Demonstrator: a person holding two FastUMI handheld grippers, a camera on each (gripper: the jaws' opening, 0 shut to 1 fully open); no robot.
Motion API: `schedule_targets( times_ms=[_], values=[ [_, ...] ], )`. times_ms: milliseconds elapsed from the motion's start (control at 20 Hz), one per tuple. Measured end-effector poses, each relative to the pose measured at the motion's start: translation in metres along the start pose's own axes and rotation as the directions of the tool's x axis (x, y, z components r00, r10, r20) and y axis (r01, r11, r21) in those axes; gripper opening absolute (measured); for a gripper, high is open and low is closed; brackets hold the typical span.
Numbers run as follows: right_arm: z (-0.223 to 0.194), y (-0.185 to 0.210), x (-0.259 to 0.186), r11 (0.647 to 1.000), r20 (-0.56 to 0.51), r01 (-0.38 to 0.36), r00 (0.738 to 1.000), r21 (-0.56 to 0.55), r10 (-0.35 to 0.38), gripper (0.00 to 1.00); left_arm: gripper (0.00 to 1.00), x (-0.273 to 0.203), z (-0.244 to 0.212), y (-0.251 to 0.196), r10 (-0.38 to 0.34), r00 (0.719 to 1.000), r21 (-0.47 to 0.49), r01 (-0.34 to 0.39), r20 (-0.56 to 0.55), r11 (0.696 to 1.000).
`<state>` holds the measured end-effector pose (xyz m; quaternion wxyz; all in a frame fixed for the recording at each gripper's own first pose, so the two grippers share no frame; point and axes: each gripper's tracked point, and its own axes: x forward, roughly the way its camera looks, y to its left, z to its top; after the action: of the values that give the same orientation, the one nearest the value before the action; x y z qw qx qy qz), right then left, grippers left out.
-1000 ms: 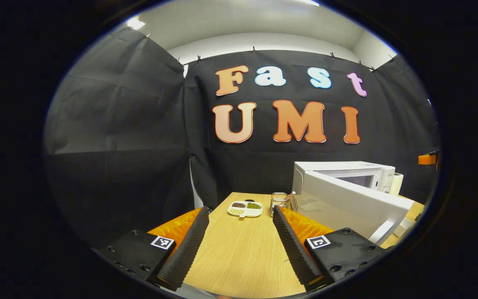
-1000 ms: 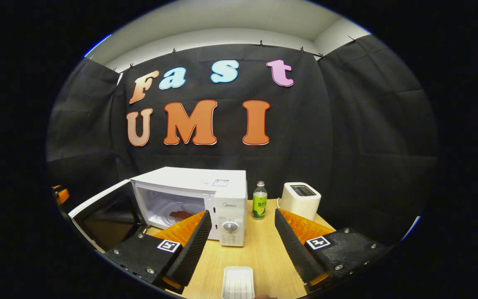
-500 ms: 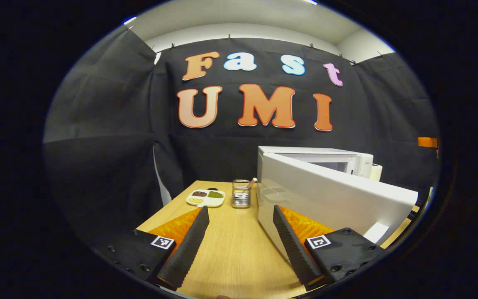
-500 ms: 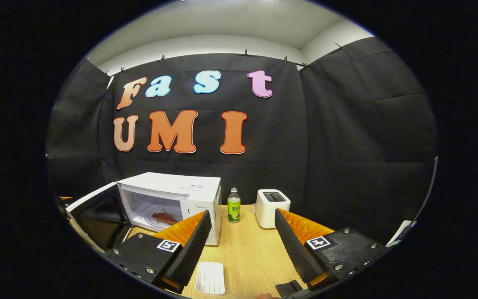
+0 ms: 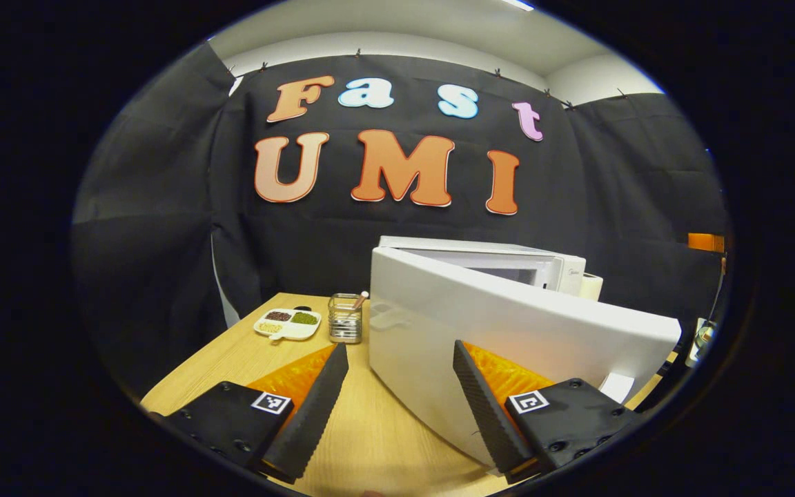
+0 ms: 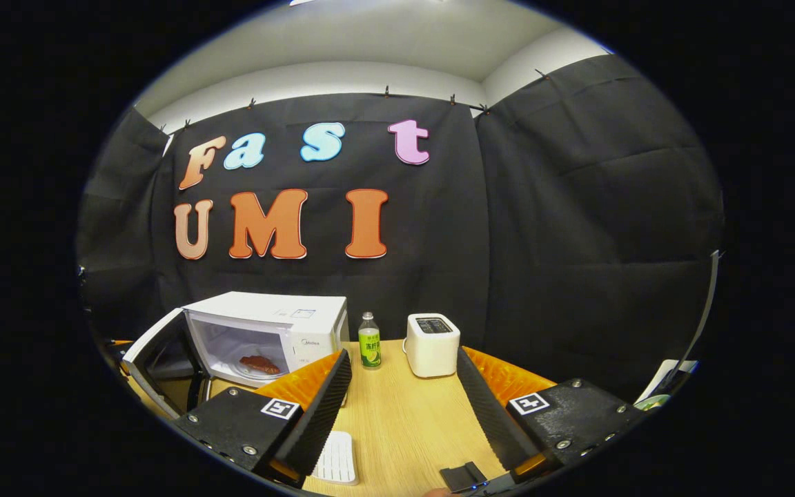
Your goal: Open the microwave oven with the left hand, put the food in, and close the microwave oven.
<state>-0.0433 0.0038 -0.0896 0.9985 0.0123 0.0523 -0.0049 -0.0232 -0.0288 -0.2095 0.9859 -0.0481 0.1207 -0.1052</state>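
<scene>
Here, the scene is noted in lines.

Left gripper: its fingers are held wide apart, with nothing between them; it is seen just in front of the outer face of the door.

Right gripper: its fingers are also spread apart and nothing is gripped; bare table is seen between them.

Microwave oven: it is placed on the left part of the wooden table in the right gripper view, against the black wall.

Door: it is hinged on the left side and is found partly open; in the left gripper view its white outer face is seen close to the right finger, but contact cannot be told.

Food: a reddish-brown piece is seen inside the cavity, lying on a white plate.

Bottle: it stands upright between the oven and the white toaster.

White tray: it lies on the table beside the right gripper's left finger.

Divided dish: it is placed at the far left of the table, just beside a metal holder.
</scene>
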Motion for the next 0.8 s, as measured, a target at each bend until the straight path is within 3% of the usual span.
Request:
schedule_targets(
  times_ms=[200,450,800],
  values=[
    [-0.007,-0.013,-0.003,1.000,-0.013,0.020,1.000,0.001,-0.020,0.95,0.98,0.020,0.000,-0.036,-0.045,0.999,0.028,0.045,-0.004,0.999],
    [-0.015,-0.029,-0.001,0.999,-0.029,0.050,0.998,0.013,-0.049,0.95,0.96,0.047,-0.003,-0.094,-0.154,0.988,0.036,0.155,-0.022,0.987],
    [-0.038,-0.052,0.007,0.995,-0.071,0.094,0.993,0.041,-0.091,0.95,0.96,0.111,-0.013,-0.126,-0.152,0.986,0.014,0.154,-0.074,0.988]
  ],
)
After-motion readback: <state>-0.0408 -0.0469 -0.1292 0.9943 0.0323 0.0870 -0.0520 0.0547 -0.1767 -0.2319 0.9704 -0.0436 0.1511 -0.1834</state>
